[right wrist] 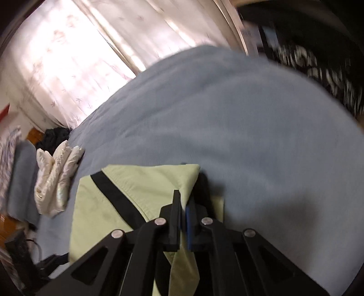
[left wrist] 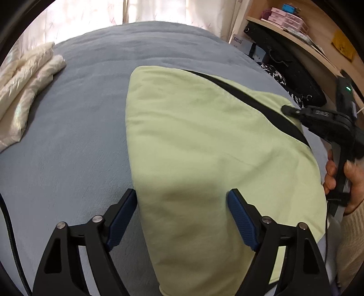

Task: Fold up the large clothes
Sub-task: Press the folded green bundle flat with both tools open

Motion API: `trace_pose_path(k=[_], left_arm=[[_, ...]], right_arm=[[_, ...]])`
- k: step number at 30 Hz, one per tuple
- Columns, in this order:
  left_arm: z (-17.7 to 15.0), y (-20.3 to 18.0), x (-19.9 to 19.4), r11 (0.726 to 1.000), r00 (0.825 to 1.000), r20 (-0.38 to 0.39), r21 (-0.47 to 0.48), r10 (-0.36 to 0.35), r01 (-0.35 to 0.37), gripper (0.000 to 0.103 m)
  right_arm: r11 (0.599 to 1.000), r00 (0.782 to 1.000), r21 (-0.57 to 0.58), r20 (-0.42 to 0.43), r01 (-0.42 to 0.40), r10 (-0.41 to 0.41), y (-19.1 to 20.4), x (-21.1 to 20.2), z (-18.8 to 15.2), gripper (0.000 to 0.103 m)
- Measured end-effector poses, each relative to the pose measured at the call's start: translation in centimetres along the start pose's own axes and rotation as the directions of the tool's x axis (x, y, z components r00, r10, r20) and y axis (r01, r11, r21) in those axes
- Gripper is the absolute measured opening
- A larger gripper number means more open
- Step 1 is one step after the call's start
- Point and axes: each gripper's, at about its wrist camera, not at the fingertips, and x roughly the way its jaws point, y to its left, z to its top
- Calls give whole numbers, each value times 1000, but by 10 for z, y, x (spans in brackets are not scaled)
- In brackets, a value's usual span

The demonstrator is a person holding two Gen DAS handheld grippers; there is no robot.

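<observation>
Now the green garment (left wrist: 204,141) lies under the wide-open left hand-held gripper (left wrist: 182,205), right hand-held gripper (right wrist: 183,205) closed.

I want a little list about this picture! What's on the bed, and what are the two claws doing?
surface: blue-grey bed cover
main garment: pale green garment, partly folded, with a black stripe across it
other clothing: cream white bundle near the bed's far left edge
left claw: open, fingers astride the green garment's near edge, not pinching
right claw: shut, at the green garment's edge; whether it pinches cloth is unclear
person: a hand in a cream sleeve holds the right claw's handle
background: curtains, a shelf with pink boxes
</observation>
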Motion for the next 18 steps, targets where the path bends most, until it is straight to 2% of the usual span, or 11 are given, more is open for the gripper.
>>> trace_pose_path(k=[2, 4, 7, 8, 10, 13, 15, 18], left_arm=[[-5, 1, 8, 1000, 1000, -3, -6, 8, -8, 84], [-6, 5, 13, 999, 1000, -12, -31, -12, 12, 85], [-5, 9, 0, 999, 1000, -17, -33, -16, 16, 84], [-4, 8, -6, 1000, 1000, -4, -18, 2, -2, 84], [-2, 5, -27, 999, 998, 57, 12, 41, -42, 84], [-1, -1, -53, 998, 989, 135, 9, 55, -56, 84], [-6, -3, -61, 999, 986, 157, -2, 52, -52, 76], [-18, -13, -60, 1000, 990, 138, -5, 28, -27, 65]], right_arm=[[998, 996, -22, -65, 51, -53, -3, 24, -6, 3], [998, 992, 12, -109, 59, -57, -13, 33, -12, 4], [994, 992, 84, -110, 68, -58, -22, 13, -12, 14], [992, 990, 84, -115, 97, -87, -22, 4, -12, 19], [989, 987, 56, -90, 135, -129, -11, -18, -13, 21], [996, 996, 18, -35, 84, -84, 11, -51, -29, 21], [999, 999, 8, -30, 45, -45, 26, -62, -45, 22], [994, 991, 36, -86, -101, 104, 47, -58, -74, 26]])
